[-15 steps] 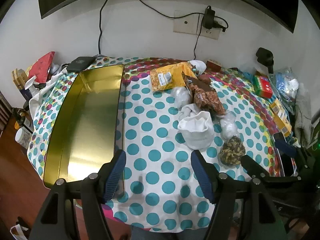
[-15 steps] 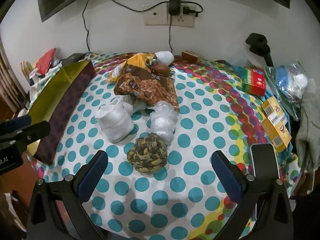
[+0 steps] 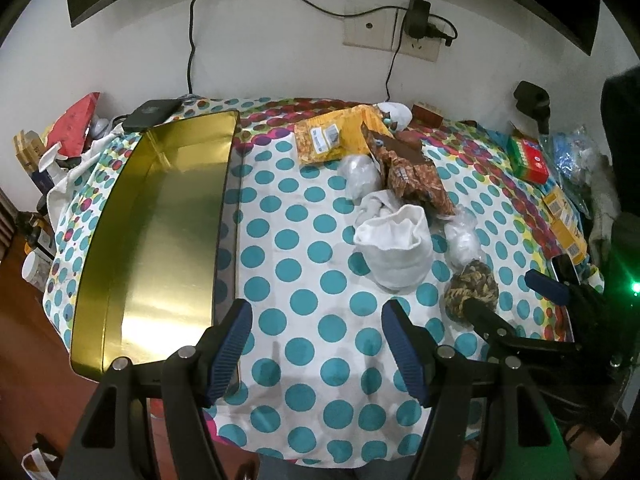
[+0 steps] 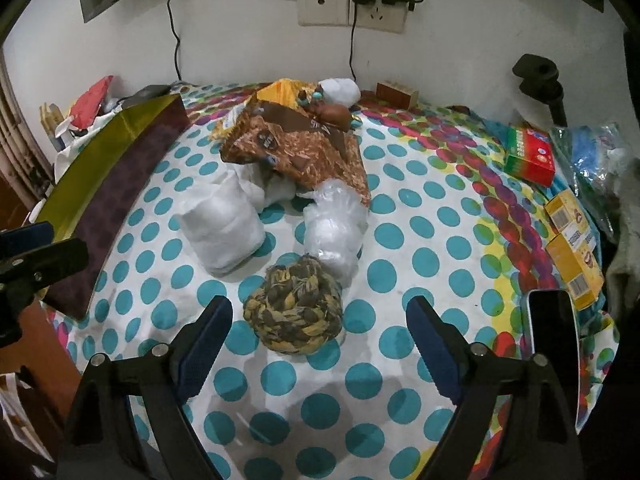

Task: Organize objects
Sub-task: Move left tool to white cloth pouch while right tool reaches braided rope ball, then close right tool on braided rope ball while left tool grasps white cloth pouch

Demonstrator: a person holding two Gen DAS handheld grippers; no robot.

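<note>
Braided brown-and-yellow ball sits on the dotted tablecloth, just ahead of the right gripper, whose 2 fingers are spread wide and hold nothing. Behind it lie a clear plastic bundle and a white cloth bag. Left gripper, also spread and holding nothing, hovers beside the gold tin.

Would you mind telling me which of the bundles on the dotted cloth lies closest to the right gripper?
The braided brown-and-yellow ball, just ahead of the right gripper. The white cloth bundle and clear plastic bag lie farther back.
</note>
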